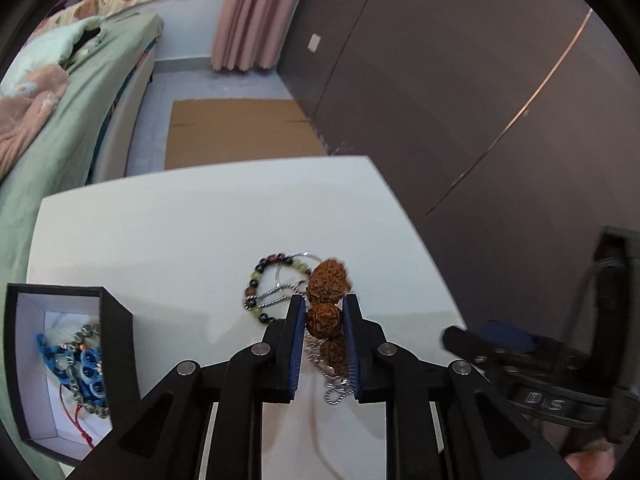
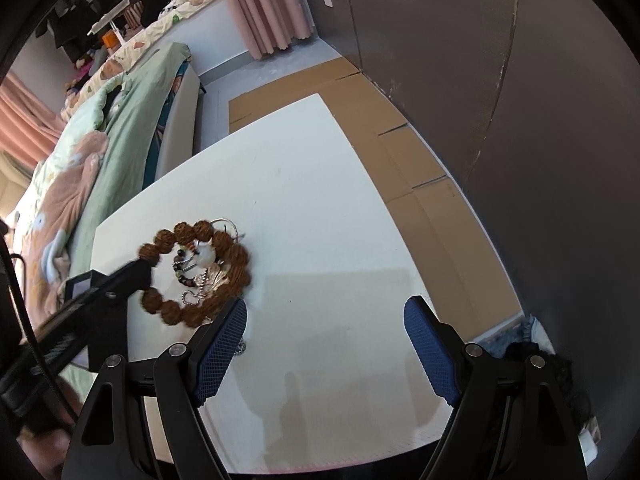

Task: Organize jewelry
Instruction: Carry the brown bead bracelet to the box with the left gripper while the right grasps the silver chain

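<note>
A bracelet of large brown knobbly beads (image 1: pixel 326 280) is pinched between the blue pads of my left gripper (image 1: pixel 324 302), which is shut on one bead. In the right wrist view the brown bracelet (image 2: pixel 234 256) forms a ring over a pile of small jewelry, with the left gripper (image 2: pixel 134 276) at its left side. A dark beaded bracelet (image 1: pixel 256 280) and a silver chain (image 1: pixel 272 295) lie on the white table (image 1: pixel 180 220) just beyond. My right gripper (image 2: pixel 324 312) stands open over bare table, nothing between its fingers.
A black box (image 1: pixel 118 344) with a white inside stands at the table's left, holding a blue bracelet (image 1: pixel 86 364) and other beaded pieces. A bed with green bedding (image 1: pixel 60 128) lies left of the table. Flat cardboard (image 1: pixel 240 132) covers the floor beyond, beside a dark wall.
</note>
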Available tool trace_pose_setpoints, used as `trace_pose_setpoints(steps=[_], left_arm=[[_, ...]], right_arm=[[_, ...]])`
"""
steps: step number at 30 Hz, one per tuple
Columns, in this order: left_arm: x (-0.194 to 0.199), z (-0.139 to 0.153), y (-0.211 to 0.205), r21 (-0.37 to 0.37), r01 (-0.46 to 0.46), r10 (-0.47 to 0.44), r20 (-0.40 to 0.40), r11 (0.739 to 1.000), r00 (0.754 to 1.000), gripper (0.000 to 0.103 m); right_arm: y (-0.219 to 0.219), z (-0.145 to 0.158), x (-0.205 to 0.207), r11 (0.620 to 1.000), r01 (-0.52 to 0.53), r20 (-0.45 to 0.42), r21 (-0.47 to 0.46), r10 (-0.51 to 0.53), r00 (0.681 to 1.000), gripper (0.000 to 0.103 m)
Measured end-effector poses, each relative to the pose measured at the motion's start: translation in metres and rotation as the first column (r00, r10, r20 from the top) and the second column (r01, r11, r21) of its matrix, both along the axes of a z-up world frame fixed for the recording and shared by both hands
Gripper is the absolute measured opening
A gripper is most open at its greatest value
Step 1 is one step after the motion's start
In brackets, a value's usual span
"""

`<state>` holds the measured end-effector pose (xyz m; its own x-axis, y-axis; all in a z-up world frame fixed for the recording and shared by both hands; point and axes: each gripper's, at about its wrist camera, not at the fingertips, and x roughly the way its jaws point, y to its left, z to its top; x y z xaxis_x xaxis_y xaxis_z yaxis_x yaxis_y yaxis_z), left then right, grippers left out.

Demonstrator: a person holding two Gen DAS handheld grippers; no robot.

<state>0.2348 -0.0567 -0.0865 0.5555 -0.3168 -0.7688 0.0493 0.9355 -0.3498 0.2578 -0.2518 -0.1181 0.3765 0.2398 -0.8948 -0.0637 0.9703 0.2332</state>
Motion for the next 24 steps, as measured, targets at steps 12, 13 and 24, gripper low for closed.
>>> trace_pose_setpoints(steps=[12,13,24], left_arm=[[-0.025,0.043,0.023,-0.015,-0.007,0.008,0.1,1.0,0.995,0.019],[-0.027,0.044,0.027,-0.017,-0.012,0.013,0.102,1.0,0.995,0.019],[-0.033,0.052,0.055,-0.043,-0.047,0.051,0.108,0.998,0.993,0.019]], right_arm=[[0.028,-0.007,-0.003,0.997,-0.08,-0.002,-0.001,0.08,0.997,0.081],[0.032,-0.007,-0.004,0.996,-0.094,-0.001,0.002,0.094,0.996,0.081],[0.078,-0.024,-0.015,0.974,-0.225,-0.01,-0.035,0.225,0.974,0.071]])
